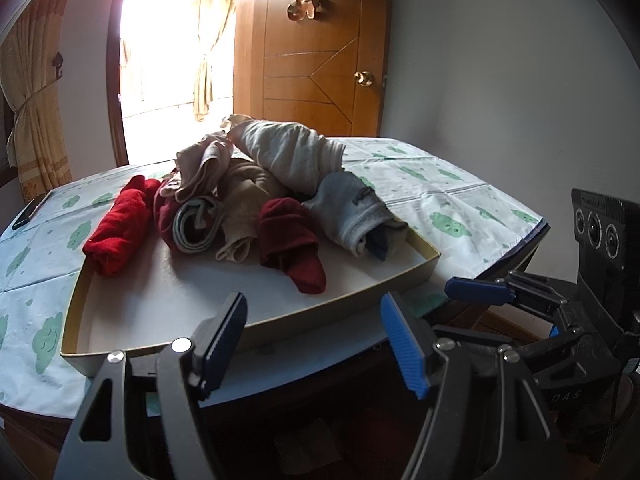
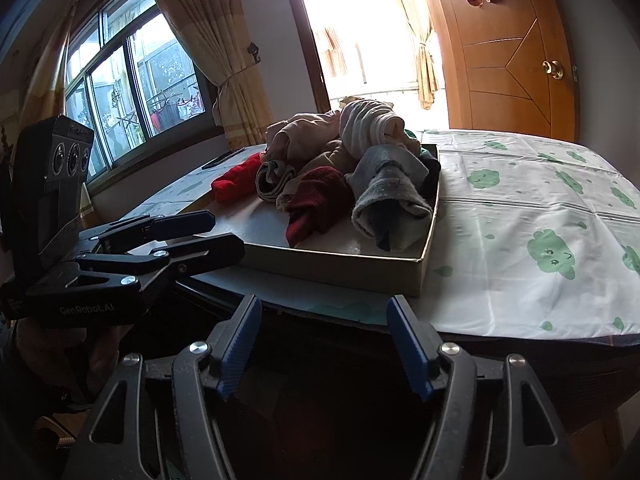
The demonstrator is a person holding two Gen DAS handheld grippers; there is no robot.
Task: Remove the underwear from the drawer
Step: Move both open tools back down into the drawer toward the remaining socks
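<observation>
1. Cardboard-coloured and shallow, the drawer [image 1: 416,268] sat on my counter [image 1: 460,200] as a low open tray with a pale flat floor and thin walls.
2. I saw the underwear [image 1: 248,192] heaped toward its far end: soft rolled bundles in red, maroon, beige, grey and striped white, some knit, some ribbed, with the near half of the floor bare.
3. My left hand-held gripper [image 1: 316,340] hung short of the drawer's near wall, jaws spread, nothing between the ridged blue pads [image 1: 402,344].
4. My right hand-held gripper [image 2: 324,344] hovered before the counter edge, jaws likewise spread and gripping nothing.
5. I noted a smooth plastic cloth [image 2: 540,208], creased and printed with green clouds, covering the counter.
</observation>
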